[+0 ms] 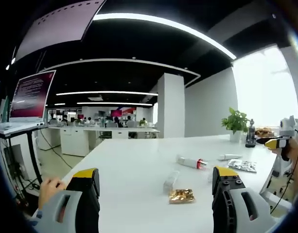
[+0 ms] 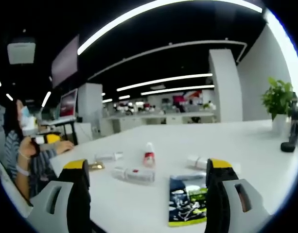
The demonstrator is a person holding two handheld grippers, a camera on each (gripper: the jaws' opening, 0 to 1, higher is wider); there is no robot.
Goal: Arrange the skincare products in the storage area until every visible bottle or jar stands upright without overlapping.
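In the left gripper view my left gripper (image 1: 156, 183) is open above the white table (image 1: 129, 160), holding nothing. Beyond it lie a gold packet (image 1: 182, 195), a clear tube (image 1: 171, 180), a white tube with a red end (image 1: 191, 162), a second white tube (image 1: 229, 157) and a sachet (image 1: 242, 165). My right gripper (image 2: 148, 178) is open too, also holding nothing. Ahead of it a small white bottle with a red label (image 2: 149, 155) stands upright. A white tube (image 2: 134, 174) lies flat, as does a dark printed sachet (image 2: 187, 199). The right gripper's yellow tip (image 1: 276, 143) enters at the right.
A potted plant (image 1: 236, 121) and a dark bottle (image 1: 250, 136) stand at the table's far end. A person sits at the left (image 2: 15, 145) holding the left gripper (image 2: 45, 139). A monitor stand (image 1: 27, 97) is beside the table. Office desks fill the background.
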